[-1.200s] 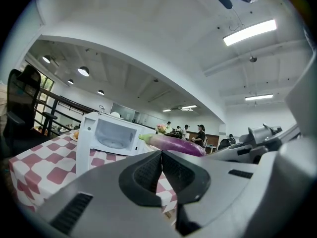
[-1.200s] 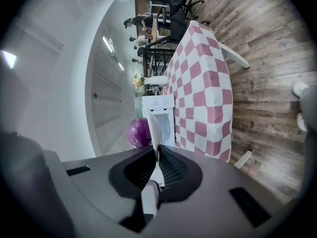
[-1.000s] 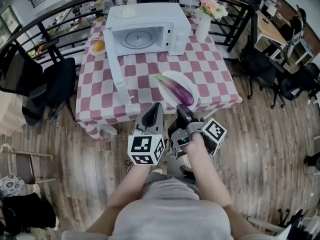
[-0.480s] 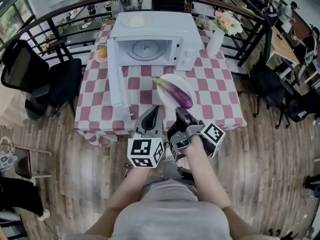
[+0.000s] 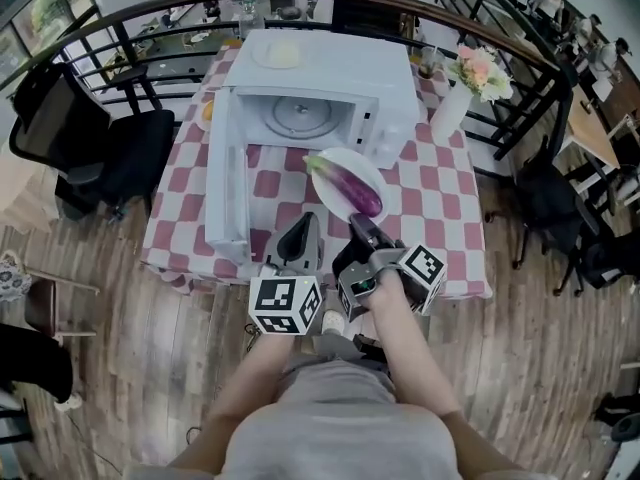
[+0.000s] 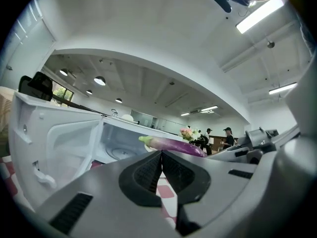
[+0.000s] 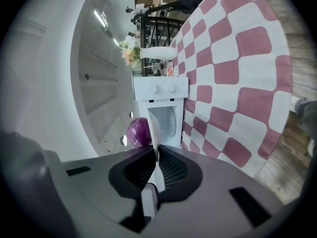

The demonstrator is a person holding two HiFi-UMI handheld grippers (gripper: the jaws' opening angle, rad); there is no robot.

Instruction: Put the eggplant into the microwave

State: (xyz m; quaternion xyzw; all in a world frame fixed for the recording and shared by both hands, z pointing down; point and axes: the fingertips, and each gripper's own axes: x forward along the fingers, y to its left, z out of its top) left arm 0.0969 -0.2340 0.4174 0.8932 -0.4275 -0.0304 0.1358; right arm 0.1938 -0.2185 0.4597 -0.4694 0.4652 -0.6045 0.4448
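One vase stands beside the open microwave.

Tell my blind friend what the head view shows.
A purple eggplant lies on a white plate on a checked table, before an open microwave. A person holds the left gripper and right gripper, both shut, near its edge.

I see the microwave on the far side of the table, its door swung wide open to the left. The eggplant lies on a white plate just before the microwave. My left gripper and right gripper hover side by side over the table's near edge, pointing at the plate. A vase of flowers stands right of the microwave.
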